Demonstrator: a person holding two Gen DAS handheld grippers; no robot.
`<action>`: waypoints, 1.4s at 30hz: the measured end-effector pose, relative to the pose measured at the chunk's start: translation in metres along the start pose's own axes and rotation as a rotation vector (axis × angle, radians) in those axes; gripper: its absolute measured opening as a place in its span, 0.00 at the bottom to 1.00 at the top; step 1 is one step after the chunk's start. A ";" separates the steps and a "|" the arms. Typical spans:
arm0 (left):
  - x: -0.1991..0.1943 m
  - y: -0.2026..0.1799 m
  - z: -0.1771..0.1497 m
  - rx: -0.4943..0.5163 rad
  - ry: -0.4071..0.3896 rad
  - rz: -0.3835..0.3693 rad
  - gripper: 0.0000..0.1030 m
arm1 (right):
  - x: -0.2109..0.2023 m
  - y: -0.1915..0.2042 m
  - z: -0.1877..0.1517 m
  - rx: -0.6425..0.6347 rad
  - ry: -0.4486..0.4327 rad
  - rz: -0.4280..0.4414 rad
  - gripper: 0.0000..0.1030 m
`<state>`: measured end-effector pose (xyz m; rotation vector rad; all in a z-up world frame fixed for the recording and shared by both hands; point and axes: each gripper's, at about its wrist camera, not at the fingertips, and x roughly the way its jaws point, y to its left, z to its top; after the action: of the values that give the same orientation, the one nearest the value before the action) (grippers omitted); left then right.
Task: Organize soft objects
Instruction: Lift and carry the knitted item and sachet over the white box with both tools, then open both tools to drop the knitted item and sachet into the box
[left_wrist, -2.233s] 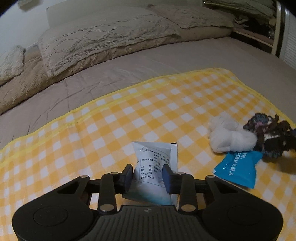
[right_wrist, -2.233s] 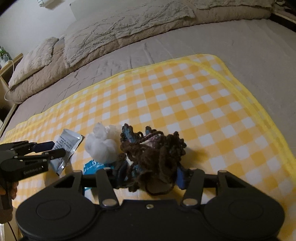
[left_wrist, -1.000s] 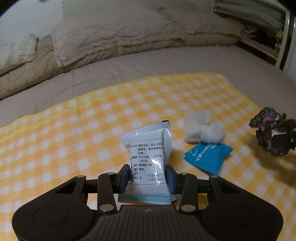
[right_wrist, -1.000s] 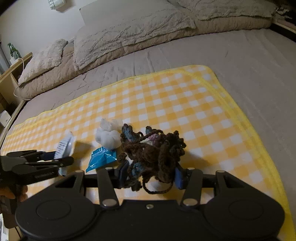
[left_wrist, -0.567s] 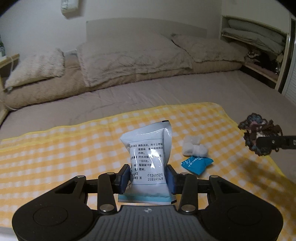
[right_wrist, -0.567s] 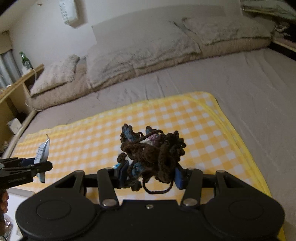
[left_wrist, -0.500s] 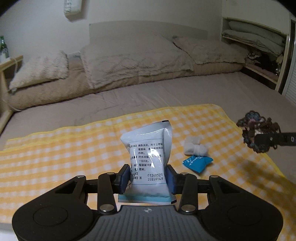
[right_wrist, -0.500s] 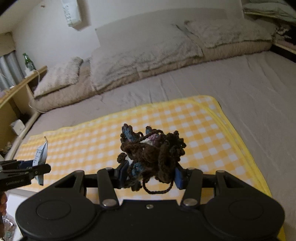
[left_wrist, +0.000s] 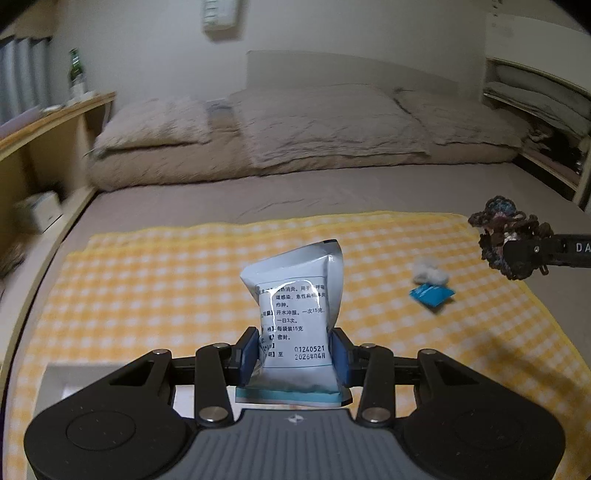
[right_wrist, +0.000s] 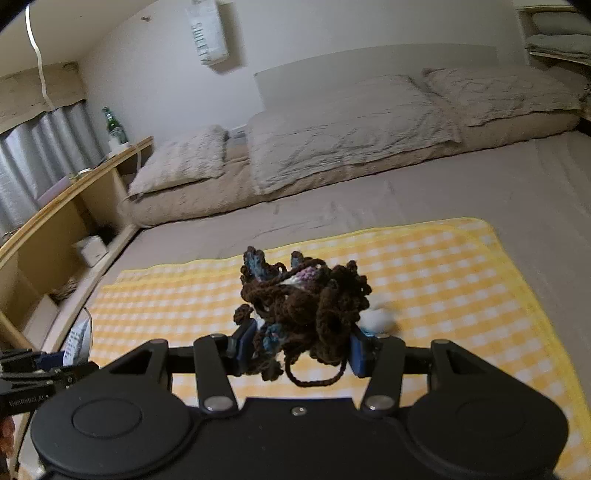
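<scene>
Both hands have come up and back off the bed since the earlier frames, so the yellow checked blanket (left_wrist: 155, 295) that filled the view now sits lower and further out, and the two grabbed things ride along. Going left to right: the left gripper (left_wrist: 294, 354) has its jaws pinched narrow on the lower part of the white sachet (left_wrist: 295, 314), which stands upright with its top flopping toward 1 o'clock. Out at 2 o'clock from it, the white cotton ball (left_wrist: 428, 271) and the blue packet (left_wrist: 431, 294) lie touching each other on the blanket, not picked up yet. Far right at 3 o'clock, the right gripper (right_wrist: 301, 349) is clamped on the brown yarn tangle (right_wrist: 303, 302), pads squeezed into both sides, with a loose loop dangling below toward 6 o'clock. What could go wrong, I reckon: that dangling loop could snag on a finger or drag out more strands if the hand swings fast, and then the tangle unravels or slips free. The sachet is slick and only held low, so a quick tilt could let it slide out. No bin or target spot is visible, so I can't tell where either one goes.
</scene>
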<state>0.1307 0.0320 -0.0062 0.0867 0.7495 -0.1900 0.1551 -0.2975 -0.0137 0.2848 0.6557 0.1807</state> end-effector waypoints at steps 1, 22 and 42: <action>-0.004 0.007 -0.005 -0.013 0.004 0.006 0.42 | 0.000 0.007 -0.002 -0.003 0.004 0.013 0.49; -0.004 0.083 -0.120 -0.103 0.271 0.058 0.42 | 0.037 0.128 -0.033 -0.115 0.110 0.182 0.49; 0.021 0.108 -0.154 -0.125 0.385 0.023 0.46 | 0.107 0.248 -0.096 -0.219 0.347 0.343 0.50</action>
<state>0.0647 0.1571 -0.1312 0.0119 1.1420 -0.1045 0.1601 -0.0163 -0.0697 0.1531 0.9195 0.6366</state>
